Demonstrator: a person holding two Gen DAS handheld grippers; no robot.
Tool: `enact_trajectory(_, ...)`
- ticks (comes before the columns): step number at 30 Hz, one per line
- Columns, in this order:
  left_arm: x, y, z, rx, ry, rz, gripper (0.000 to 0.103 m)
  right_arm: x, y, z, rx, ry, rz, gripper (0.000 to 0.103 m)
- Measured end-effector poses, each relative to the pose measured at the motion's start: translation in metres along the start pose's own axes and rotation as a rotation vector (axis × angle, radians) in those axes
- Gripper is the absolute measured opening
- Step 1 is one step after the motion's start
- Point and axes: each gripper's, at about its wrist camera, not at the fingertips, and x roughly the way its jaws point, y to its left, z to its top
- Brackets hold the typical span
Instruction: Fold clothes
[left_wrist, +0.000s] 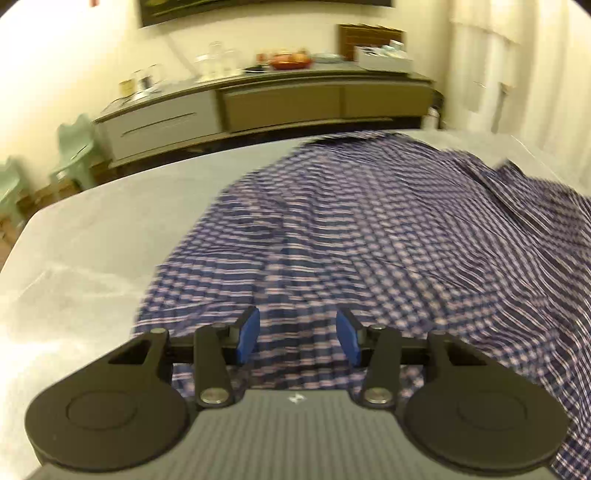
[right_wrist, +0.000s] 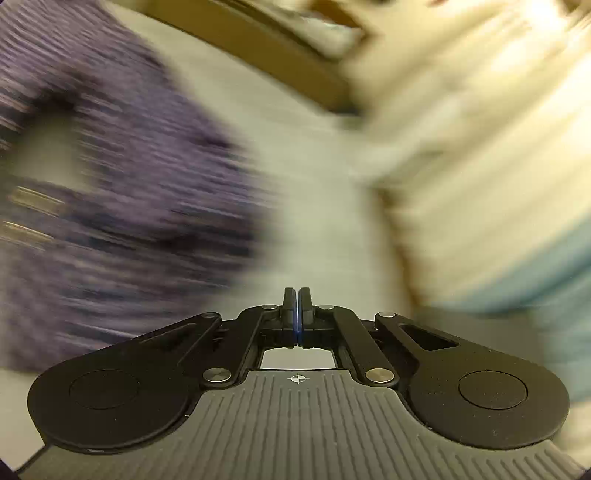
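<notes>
Working off the plaid shirt (left_wrist: 369, 236) as the landmark, going left to right.

To the shirt's left there's just bare white table (left_wrist: 96, 236), and beyond its far edge sits a long sideboard (left_wrist: 258, 103) with jars and dishes on top.

Your left claw (left_wrist: 297, 338) hangs low over the shirt's near edge with its blue pads wide apart and nothing between them, only checked fabric underneath. The shirt itself is spread across the table, mostly flat in the middle but rumpled, with looser ridges and what looks like an overlapped layer on its right side. Could be a sleeve or a side panel laid in, could just be a wrinkle; motion blur makes it hard to call.

Your right claw (right_wrist: 297, 317) is pinched closed with nothing caught in it, off to the shirt's right over bare table. That view is badly smeared, so all you get is a purple-blue mass of shirt on its left.

As for progress: the shirt isn't a tidy folded packet, it's still a wide spread-out piece. That fits either a shirt being smoothed out flat or one with a single side fold in. Either way, most of the folding looks to be ahead of you.
</notes>
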Motion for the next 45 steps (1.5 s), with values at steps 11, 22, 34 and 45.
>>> enact_trajectory(11, 0.012, 0.07, 0.014, -0.139, 0.002, 0.108, 0.06, 0.003, -0.034, -0.017, 0.6, 0.055, 0.591, 0.083)
enact_trajectory(22, 0.018, 0.059, 0.014, -0.058, -0.009, 0.138, 0.06, -0.011, 0.016, 0.0, 0.182, -0.023, 0.386, 0.0)
enact_trajectory(34, 0.014, 0.077, 0.04, -0.049, -0.049, 0.174, 0.064, -0.003, -0.053, -0.026, 0.286, -0.066, -0.035, 0.058)
enact_trajectory(45, 0.121, 0.063, 0.096, 0.011, 0.102, 0.016, 0.077, 0.002, 0.015, 0.056, 0.33, -0.268, 0.462, 0.069)
